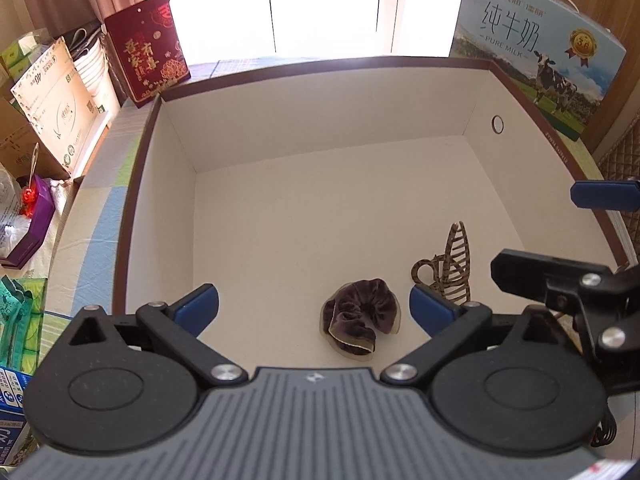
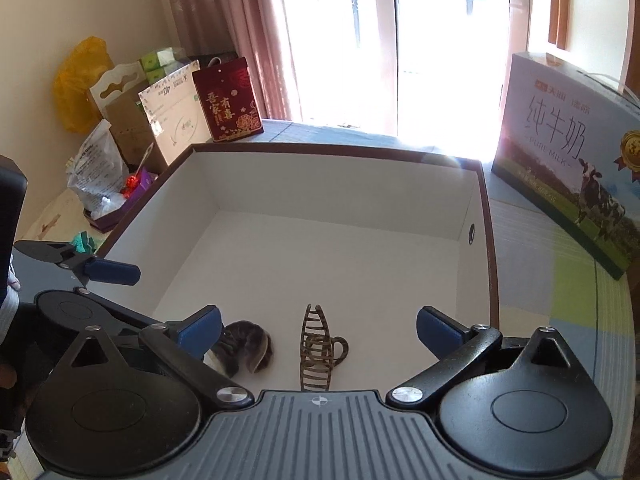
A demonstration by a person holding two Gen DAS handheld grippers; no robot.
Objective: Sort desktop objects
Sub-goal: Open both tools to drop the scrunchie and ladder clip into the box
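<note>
With scrunchie (image 1: 359, 320) and hair claw (image 1: 448, 268) lying loose in the box (image 1: 320, 68), both tongs, left (image 1: 314, 306) and right (image 2: 320, 330), gape empty; they should lift straight clear of its walls.

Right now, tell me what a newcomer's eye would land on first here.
The big open white box fills the middle of both views. On its floor near the front lie a dark velvet scrunchie and a striped hair claw, side by side. Both tongs, left and right, hang open over them; a blue milk carton stands behind on the right.
</note>
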